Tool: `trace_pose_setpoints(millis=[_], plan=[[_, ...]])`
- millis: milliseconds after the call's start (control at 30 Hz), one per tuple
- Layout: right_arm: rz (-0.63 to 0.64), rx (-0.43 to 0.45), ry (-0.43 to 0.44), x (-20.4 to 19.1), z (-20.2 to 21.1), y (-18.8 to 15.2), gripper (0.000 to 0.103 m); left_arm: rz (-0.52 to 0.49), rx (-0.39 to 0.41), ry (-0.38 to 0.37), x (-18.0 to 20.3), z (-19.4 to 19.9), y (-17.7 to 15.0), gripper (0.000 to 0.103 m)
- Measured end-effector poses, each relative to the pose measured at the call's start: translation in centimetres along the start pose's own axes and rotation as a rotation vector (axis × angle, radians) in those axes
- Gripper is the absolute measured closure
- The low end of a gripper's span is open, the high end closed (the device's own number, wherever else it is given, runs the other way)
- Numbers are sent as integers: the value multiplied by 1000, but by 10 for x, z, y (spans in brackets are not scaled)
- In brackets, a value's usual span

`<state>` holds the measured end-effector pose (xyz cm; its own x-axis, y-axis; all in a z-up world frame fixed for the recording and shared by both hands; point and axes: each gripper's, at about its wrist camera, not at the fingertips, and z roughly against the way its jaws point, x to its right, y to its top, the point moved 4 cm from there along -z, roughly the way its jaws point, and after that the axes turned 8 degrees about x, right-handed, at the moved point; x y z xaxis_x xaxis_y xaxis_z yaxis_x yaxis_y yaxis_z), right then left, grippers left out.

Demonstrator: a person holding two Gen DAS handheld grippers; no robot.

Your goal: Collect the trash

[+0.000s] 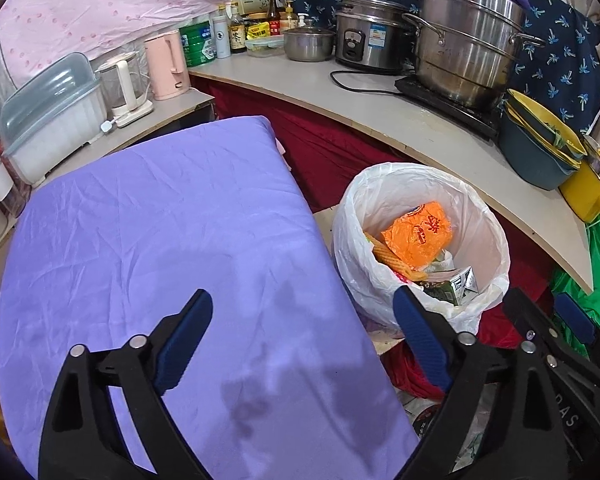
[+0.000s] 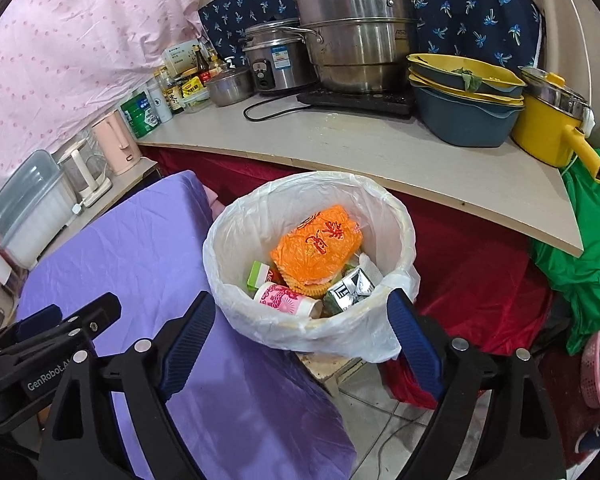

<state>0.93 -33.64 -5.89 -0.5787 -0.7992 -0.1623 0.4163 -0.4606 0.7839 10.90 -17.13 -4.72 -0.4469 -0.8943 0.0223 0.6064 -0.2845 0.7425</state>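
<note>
Trash bin [image 2: 396, 216]: a round pale bin lined with a thin white plastic bag [image 2: 236, 248], the bag's edge folded loosely over the rim and hanging down the outside. It stands low, between the purple-covered surface [image 2: 140, 264] and the red cloth [image 2: 472, 280] that hangs below the table [image 2: 380, 152].

Trash inside: an orange crinkled wrapper [image 2: 320, 246] with red print lies on top. Beneath it are a pink patterned paper cup [image 2: 286, 300] on its side, a small green carton [image 2: 260, 274] and a silver-and-green foil carton [image 2: 350, 290] (crumpled, its print unreadable).

Left gripper [image 1: 304, 344]: blue-padded fingers [image 1: 188, 344] spread wide with nothing between them, over the purple cover and the bin's near edge.

Right gripper [image 2: 300, 344]: fingers [image 2: 414, 344] also spread wide and empty, framing the bin's near rim without touching it.

Table: crowded with a steel stacked steamer [image 2: 356, 40], a rice cooker [image 2: 276, 60], blue and yellow bowls [image 2: 464, 96] and a yellow pot [image 2: 548, 128].

Purple cover: wrinkled, bare, shadowed near the left gripper.
</note>
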Motion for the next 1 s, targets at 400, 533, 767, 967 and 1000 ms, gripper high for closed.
trace_pose_setpoints(millis=[400, 533, 767, 967, 1000], plan=[[33, 4, -25, -1, 9, -12, 13, -3, 8, 24, -7, 6, -14, 14], [45, -10, -27, 1, 10, -17, 12, 0, 6, 25, -7, 7, -17, 14], [72, 3, -41, 2, 18, -23, 12, -24, -1, 20, -1, 9, -26, 14], [82, 12, -54, 4, 24, -25, 12, -32, -1, 21, 1, 11, -30, 14], [80, 11, -52, 4, 25, -25, 12, -33, 0, 21, 2, 11, -30, 14]])
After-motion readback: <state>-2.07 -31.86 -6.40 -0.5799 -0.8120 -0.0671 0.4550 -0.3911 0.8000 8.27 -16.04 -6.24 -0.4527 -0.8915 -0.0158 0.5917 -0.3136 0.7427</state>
